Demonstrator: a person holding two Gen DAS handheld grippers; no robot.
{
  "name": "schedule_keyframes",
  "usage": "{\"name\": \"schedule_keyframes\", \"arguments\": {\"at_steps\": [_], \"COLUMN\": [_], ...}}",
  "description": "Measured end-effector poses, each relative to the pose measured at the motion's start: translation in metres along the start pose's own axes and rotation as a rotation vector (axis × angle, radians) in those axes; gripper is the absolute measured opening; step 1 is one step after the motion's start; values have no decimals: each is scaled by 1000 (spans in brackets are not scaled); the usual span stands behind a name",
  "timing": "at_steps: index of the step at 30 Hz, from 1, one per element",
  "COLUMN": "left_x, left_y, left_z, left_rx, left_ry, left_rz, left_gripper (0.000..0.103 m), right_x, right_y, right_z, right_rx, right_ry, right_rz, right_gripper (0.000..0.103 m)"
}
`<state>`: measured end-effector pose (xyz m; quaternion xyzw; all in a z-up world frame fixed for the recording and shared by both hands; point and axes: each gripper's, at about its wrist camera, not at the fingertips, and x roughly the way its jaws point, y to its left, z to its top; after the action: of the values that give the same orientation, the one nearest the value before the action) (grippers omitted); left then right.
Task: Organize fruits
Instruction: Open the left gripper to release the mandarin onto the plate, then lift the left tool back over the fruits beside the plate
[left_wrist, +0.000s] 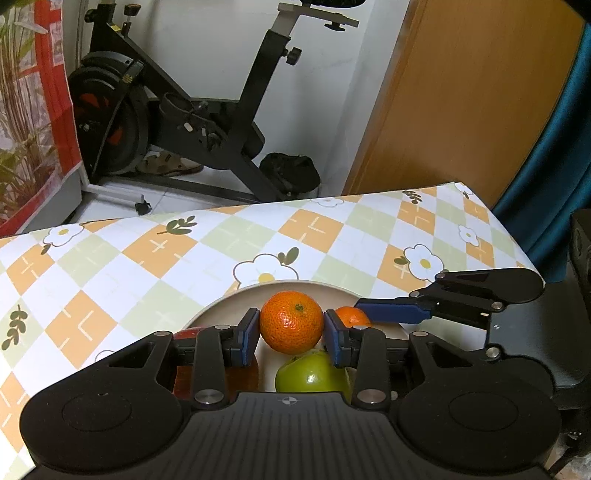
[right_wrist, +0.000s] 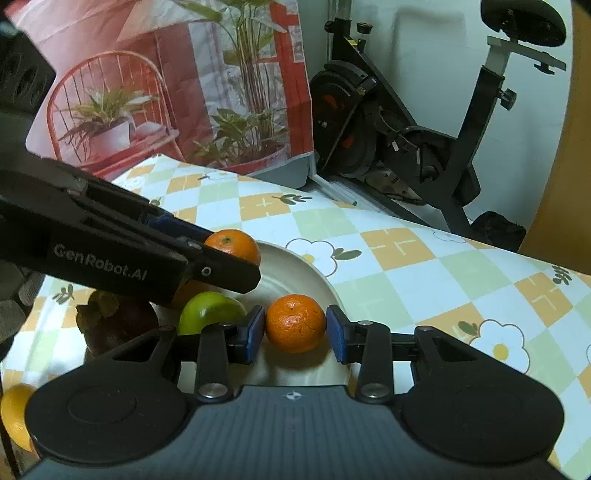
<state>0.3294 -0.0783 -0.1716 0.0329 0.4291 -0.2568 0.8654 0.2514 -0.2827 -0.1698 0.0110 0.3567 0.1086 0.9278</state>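
A cream plate (left_wrist: 295, 286) (right_wrist: 314, 273) sits on the checked tablecloth. My left gripper (left_wrist: 291, 334) is shut on an orange mandarin (left_wrist: 291, 321) and holds it over the plate; it also shows in the right wrist view (right_wrist: 234, 245). My right gripper (right_wrist: 295, 332) is shut on a second mandarin (right_wrist: 295, 323), partly seen in the left wrist view (left_wrist: 352, 315). A green apple (left_wrist: 310, 373) (right_wrist: 208, 312) lies in the plate below the left gripper. A red fruit (left_wrist: 188, 332) lies at the plate's left side, mostly hidden.
A dark mangosteen (right_wrist: 118, 321) lies beside the plate. A yellow fruit (right_wrist: 14, 413) lies near the table's edge. An exercise bike (left_wrist: 177, 122) stands beyond the table. A wooden door (left_wrist: 461, 103) is at the right.
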Motion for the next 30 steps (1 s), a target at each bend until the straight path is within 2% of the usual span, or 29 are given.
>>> {"name": "schedule_keyframes", "arguments": {"at_steps": [6,10,13,14,18,30], "left_x": [3,0,-5,-8,-23,-92], "left_y": [0,6,8,8,3,-7], "left_z": [2,4,3,2,0,-25], "left_rx": [-7,-65,-83,-85,-83,-96], "left_ry": [10,8,-11,-19,-48,-122], "left_rz": [-4,-27,-34,-37,-16,41], "left_gripper": [39,41,44,49,52,52], "right_x": [5,6,2,0,-12,-67], "right_y": [6,7,10,11,15,44], "right_z": [-3,-3,-3,-3,-2,-3], "right_rx": [-11,6,4,4,7,19], "right_ry": [-2,-7,-8,-9,-27,-76], "right_rz": [-15,-25,-36,-33,-24,-23], "right_gripper": [40,41,45,47,54,57]}}
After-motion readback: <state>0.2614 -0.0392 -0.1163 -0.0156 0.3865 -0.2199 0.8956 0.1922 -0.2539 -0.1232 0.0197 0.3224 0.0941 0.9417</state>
